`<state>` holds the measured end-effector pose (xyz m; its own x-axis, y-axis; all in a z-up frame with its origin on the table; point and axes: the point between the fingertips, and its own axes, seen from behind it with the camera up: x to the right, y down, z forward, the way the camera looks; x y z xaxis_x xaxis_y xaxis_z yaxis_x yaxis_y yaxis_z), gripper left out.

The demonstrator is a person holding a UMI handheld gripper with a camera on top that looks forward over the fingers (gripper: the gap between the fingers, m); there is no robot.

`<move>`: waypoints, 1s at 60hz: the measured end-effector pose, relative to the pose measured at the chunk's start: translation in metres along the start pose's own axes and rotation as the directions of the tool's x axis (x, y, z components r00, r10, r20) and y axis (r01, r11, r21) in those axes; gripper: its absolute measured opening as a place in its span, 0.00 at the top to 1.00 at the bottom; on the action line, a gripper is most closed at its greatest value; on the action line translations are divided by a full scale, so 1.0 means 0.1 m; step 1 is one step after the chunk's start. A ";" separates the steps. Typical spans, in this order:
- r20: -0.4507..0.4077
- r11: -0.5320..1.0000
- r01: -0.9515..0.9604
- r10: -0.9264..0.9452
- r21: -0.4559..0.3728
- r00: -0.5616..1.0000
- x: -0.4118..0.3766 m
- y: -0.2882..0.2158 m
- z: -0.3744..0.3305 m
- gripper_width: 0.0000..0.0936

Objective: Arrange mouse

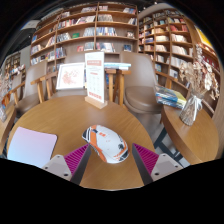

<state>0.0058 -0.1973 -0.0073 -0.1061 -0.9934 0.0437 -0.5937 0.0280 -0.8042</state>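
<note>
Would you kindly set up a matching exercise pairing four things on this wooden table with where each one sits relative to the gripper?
Things:
1. mouse
2. white pad
3. standing sign
4. gripper

Places:
A. upright at the table's far side, beyond the mouse
B. lying flat, left of the left finger
C. between the two fingers, resting on the table
D. nearest the camera, open, pink pads either side of the mouse

Pairs: 1-C, 2-B, 3-A, 4-D

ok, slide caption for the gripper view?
Open gripper hovering over the mouse on a round wooden table, bookshelves beyond.
</note>
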 end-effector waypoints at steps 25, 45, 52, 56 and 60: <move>-0.002 1.000 -0.008 0.008 -0.013 1.000 0.07 -0.26 0.45 0.09; -0.012 0.999 -0.043 0.043 -0.028 0.999 0.17 -0.38 0.64 0.22; -0.001 0.999 -0.044 0.044 -0.022 0.999 0.14 -0.40 0.66 0.49; -0.015 0.998 -0.050 0.049 -0.040 0.999 0.17 -0.37 0.63 0.51; -0.029 0.996 -0.074 0.073 -0.040 0.997 0.18 -0.40 0.51 0.53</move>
<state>0.0688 -0.2224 -0.0044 -0.1725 -0.9850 0.0023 -0.6160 0.1061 -0.7806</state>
